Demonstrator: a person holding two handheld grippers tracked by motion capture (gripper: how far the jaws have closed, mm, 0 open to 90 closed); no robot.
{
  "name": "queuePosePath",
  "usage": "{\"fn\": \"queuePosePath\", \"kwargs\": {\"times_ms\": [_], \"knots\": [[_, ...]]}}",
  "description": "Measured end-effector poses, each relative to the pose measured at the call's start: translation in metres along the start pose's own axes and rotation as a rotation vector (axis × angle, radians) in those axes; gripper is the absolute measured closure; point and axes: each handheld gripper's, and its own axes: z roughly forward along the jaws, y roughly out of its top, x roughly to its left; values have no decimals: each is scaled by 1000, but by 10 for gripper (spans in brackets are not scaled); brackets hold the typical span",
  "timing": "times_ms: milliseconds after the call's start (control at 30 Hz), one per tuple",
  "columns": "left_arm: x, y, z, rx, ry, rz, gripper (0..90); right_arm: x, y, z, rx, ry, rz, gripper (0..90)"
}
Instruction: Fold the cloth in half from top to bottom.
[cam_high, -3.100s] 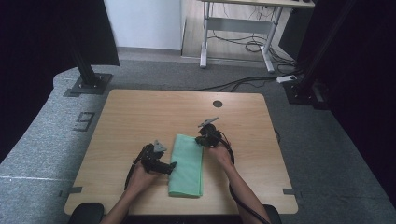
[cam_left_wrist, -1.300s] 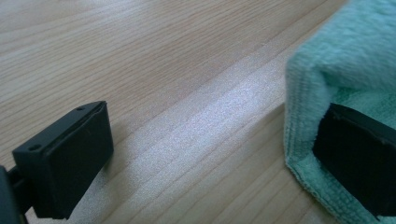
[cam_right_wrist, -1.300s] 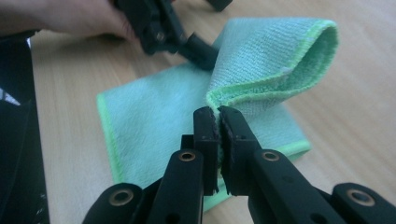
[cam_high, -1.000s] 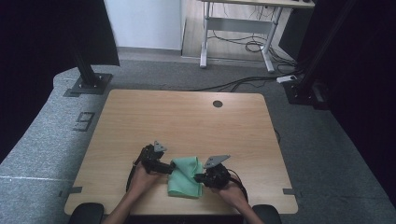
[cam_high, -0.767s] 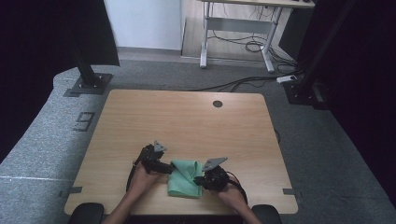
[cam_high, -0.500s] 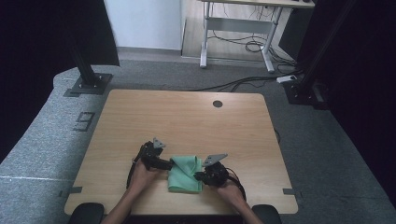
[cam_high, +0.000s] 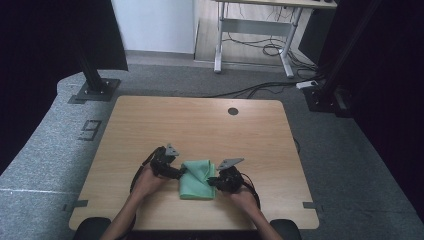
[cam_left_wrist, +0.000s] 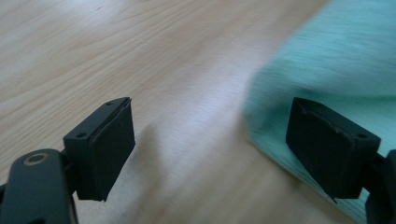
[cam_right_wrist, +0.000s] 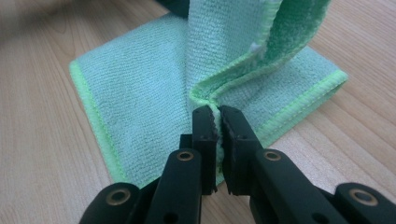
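The right tool (cam_right_wrist: 217, 116) is clamped on a lifted hem of the green cloth (cam_right_wrist: 140, 98); the pinch is narrow, so the fold could be lost if the hem is pulled sideways. The left tool (cam_left_wrist: 210, 140) is held apart, its jaws just closing, one pad apparently over the cloth's edge, though blur hides any contact. The cloth lies folded near the tabletop's (cam_high: 200, 125) front edge.

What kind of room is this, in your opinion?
Probably a lab or studio set up for recording. A light wooden table stands on grey carpet between black curtains, with black metal stands beside it and a white-framed desk with loose cables behind.
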Motion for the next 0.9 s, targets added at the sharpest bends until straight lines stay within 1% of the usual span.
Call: {"fn": "queuePosePath", "kwargs": {"times_ms": [33,100,167,233,333,467,567,633,733,767,833,867,900], "knots": [[-2,1,-4,-8,-14,5,180,0,0,0,-2,3,7,832],[-4,5,-10,-29,-42,-2,188,-1,-1,0,-3,8,16,831],[-4,12,-15,-49,-69,-11,213,-1,-1,0,-5,10,17,830],[-5,24,-17,-64,-87,-24,245,-1,-1,0,-5,8,20,829],[-9,42,-16,-77,-133,-31,310,0,-2,0,-11,2,22,828],[-18,64,-11,-76,-164,-4,345,-1,-2,0,-14,6,22,827],[-24,79,-6,-82,-202,5,360,-1,-3,0,-15,9,23,826],[-28,88,-2,-83,-232,-3,375,-1,-3,0,-14,11,26,826],[-32,95,3,-65,-245,-21,425,-1,-3,0,-17,13,28,825],[-33,96,5,-46,-248,-19,453,-1,-3,0,-16,14,28,824],[-33,95,8,-24,-254,-12,531,-2,-3,0,-19,16,28,823],[-33,94,10,-7,-267,-5,582,-2,-4,0,-22,19,27,822],[-32,93,10,-2,-280,-6,627,-3,-4,0,-24,24,33,822]]}}
